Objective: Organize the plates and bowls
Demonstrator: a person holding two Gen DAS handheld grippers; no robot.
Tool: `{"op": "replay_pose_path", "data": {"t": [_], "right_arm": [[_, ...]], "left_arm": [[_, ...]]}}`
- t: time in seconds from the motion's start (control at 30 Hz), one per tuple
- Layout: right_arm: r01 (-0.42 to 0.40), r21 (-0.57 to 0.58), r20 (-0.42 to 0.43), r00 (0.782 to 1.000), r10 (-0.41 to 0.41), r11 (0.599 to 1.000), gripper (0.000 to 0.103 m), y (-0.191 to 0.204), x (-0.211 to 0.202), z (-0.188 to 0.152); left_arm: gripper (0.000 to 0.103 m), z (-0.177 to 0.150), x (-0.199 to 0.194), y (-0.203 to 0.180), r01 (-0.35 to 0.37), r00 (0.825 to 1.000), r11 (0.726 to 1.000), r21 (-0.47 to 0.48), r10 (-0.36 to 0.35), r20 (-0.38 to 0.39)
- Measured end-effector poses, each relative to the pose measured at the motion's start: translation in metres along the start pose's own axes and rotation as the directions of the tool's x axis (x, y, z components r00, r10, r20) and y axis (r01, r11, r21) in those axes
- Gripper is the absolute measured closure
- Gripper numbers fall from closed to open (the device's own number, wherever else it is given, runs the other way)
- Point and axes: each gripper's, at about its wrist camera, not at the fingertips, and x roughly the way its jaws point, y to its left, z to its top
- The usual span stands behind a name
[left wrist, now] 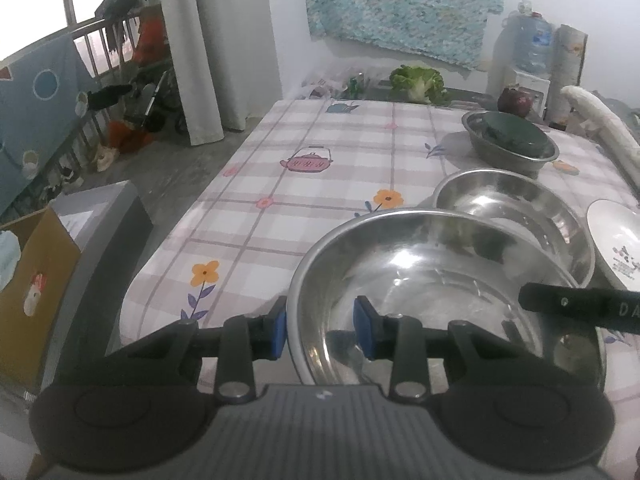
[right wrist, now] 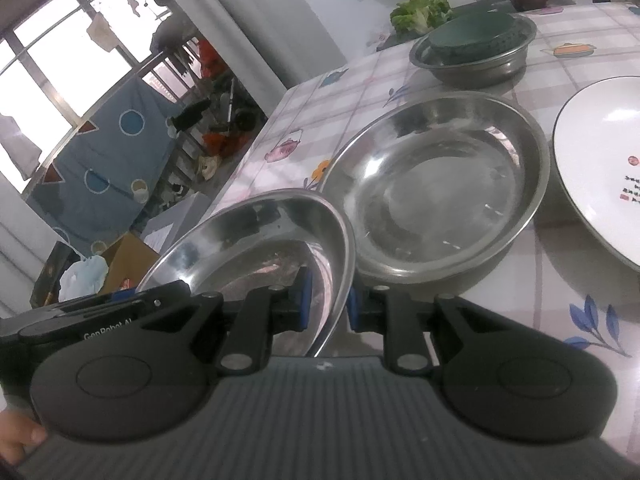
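Observation:
A near steel bowl (left wrist: pixel 432 292) sits at the front of the checked tablecloth, tilted in the right wrist view (right wrist: pixel 256 236). My left gripper (left wrist: pixel 320 328) straddles its left rim, open, with a gap to the blue pads. My right gripper (right wrist: pixel 326 300) straddles its right rim, close to the pads; contact is unclear. A second steel bowl (left wrist: pixel 508 204) (right wrist: pixel 436 188) lies just behind it. A white plate (left wrist: pixel 618 244) (right wrist: pixel 604 160) lies to the right.
A far steel bowl (left wrist: pixel 510 144) (right wrist: pixel 476 52) holds a dark green dish. Lettuce (left wrist: pixel 418 82) and a dark red pot (left wrist: pixel 514 100) sit at the back edge. Boxes (left wrist: pixel 36 280) stand on the floor left of the table.

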Motion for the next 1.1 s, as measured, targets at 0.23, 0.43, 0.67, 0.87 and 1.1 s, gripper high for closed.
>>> {"op": "replay_pose_path", "data": {"t": [0.23, 0.43, 0.67, 0.87, 1.1], "right_arm": [[0.01, 0.015, 0.022, 1.0, -0.01, 1.0, 0.085, -0.004, -0.009, 0.001], [0.037, 0.035, 0.055, 0.998, -0.039, 0.999, 0.085, -0.006, -0.021, 0.006], [0.087, 0.064, 0.105, 0.99, -0.093, 0.994, 0.084, -0.016, -0.039, 0.007], [0.104, 0.102, 0.14, 0.983, -0.118, 0.989, 0.084, -0.027, -0.055, 0.002], [0.133, 0.117, 0.152, 0.977, -0.151, 0.984, 0.083, -0.037, -0.064, 0.0]], "left_arm": [[0.068, 0.007, 0.0, -0.009, 0.015, 1.0, 1.0, 0.019, -0.016, 0.012], [0.068, 0.018, -0.002, -0.017, 0.061, 0.997, 0.997, 0.044, -0.063, 0.036], [0.068, 0.028, -0.002, -0.035, 0.112, 0.992, 0.989, 0.093, -0.117, 0.055], [0.068, 0.03, -0.002, -0.052, 0.135, 0.988, 0.983, 0.126, -0.142, 0.054], [0.068, 0.032, 0.004, -0.065, 0.16, 0.985, 0.978, 0.133, -0.167, 0.046]]}}
